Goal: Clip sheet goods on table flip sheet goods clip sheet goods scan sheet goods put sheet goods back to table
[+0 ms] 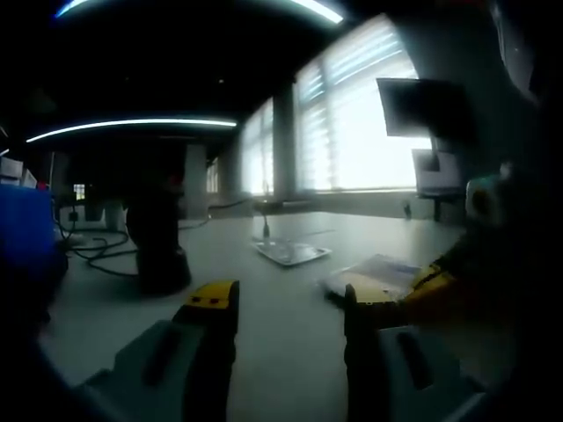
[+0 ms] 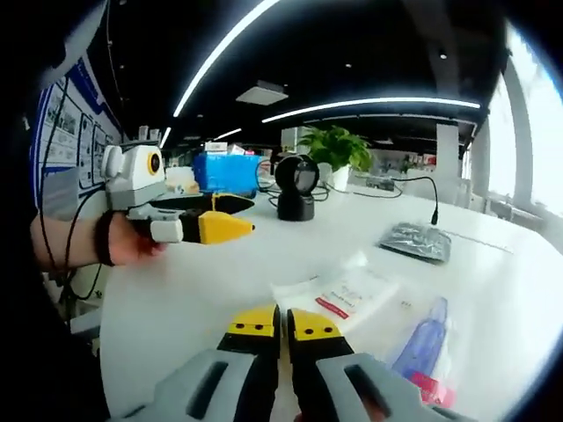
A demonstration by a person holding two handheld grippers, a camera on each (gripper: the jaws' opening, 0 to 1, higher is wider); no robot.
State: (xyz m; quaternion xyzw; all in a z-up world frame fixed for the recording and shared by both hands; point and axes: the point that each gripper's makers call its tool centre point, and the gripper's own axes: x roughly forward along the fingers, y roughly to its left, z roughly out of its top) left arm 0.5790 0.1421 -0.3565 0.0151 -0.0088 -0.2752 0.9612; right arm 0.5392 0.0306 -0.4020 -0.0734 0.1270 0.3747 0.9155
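While the broad white desk (image 2: 220, 290) carries everything, the black ball-shaped scanner on its stand (image 2: 296, 186) sits at its far side, with a grey foil pouch (image 2: 415, 241) to its right. Nearer lies the task's flat white sheet pack with a red label (image 2: 339, 297), untouched, its long axis running diagonally away just ahead of the right hand-held gripper (image 2: 283, 327), whose yellow tips are closed on nothing. That one looks the nearer; the left hand-held gripper (image 2: 230, 217) hovers well off to the side, parted and empty. A blue-and-clear packet (image 2: 424, 338) lies beside the pack.
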